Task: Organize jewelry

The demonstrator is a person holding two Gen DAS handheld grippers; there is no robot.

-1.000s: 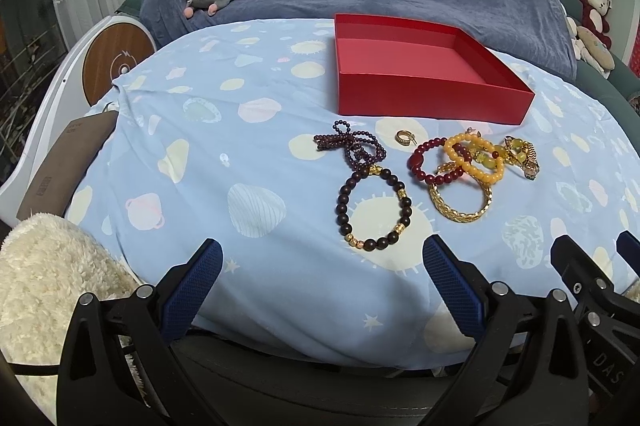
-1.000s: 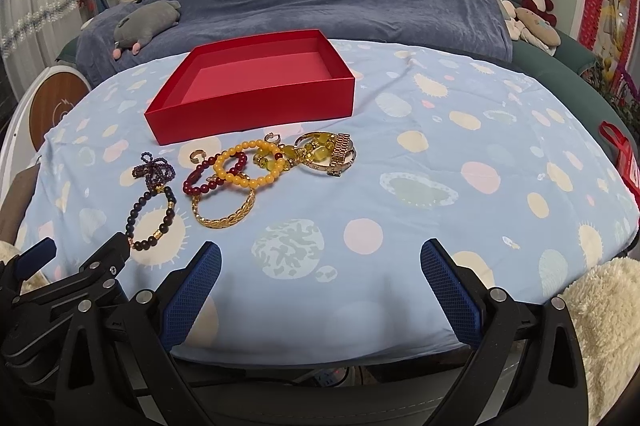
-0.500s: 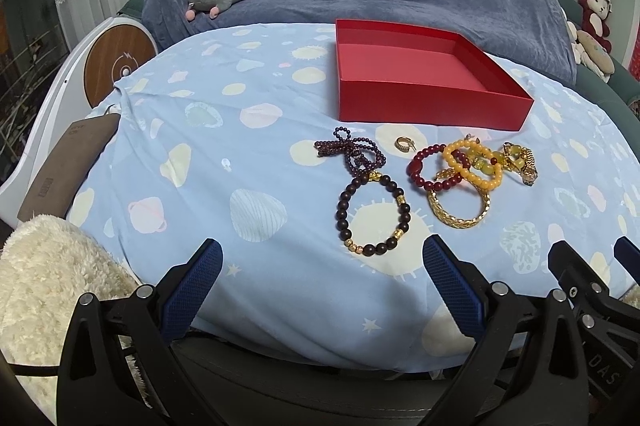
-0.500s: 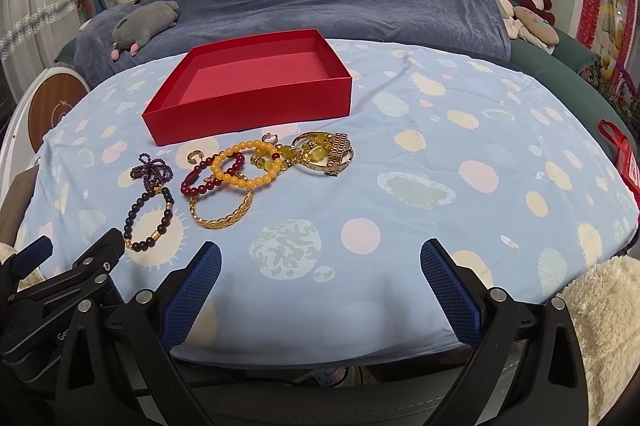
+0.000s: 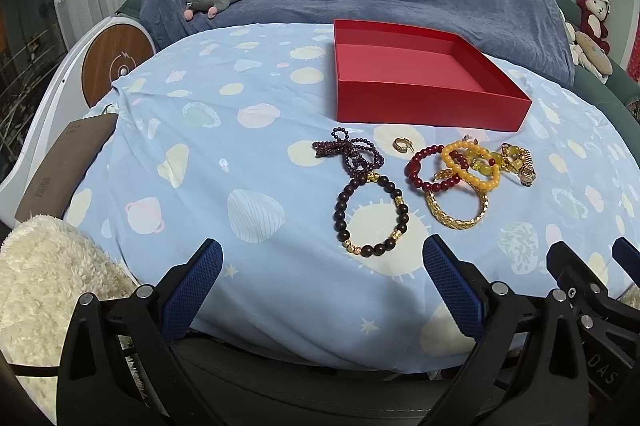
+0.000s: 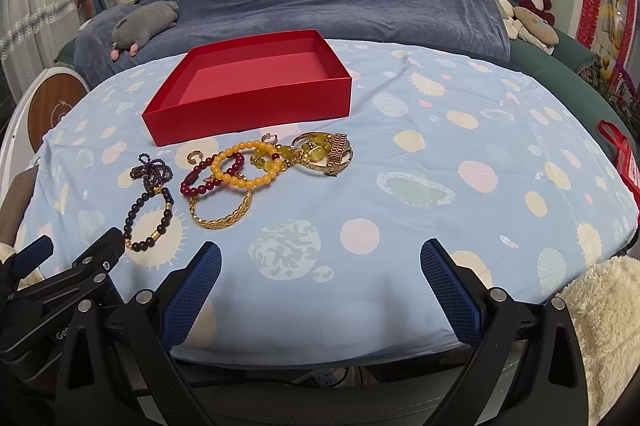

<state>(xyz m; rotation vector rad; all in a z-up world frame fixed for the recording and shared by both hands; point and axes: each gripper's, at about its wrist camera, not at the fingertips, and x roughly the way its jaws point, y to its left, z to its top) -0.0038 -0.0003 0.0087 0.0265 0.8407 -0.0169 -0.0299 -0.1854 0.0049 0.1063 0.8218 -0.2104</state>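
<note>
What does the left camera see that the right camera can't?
Only the left wrist view shows the flat brown pad at the table's left edge face-on; the right view barely catches it. Only the right wrist view shows the red ribbon tag at the far right. Both show the open red cardboard box, the dark wooden bead bracelet, the gold chain bracelet and the grey plush toy.

We see both tools w/ matte black plastic frames, silver round screw heads along the arms. Left gripper (image 5: pixel 320 278) & right gripper (image 6: pixel 318 276) each carry dark blue textured pads (image 5: pixel 192 290) on the fingers. White lettering, partly cut off, on the black bodies.
</note>
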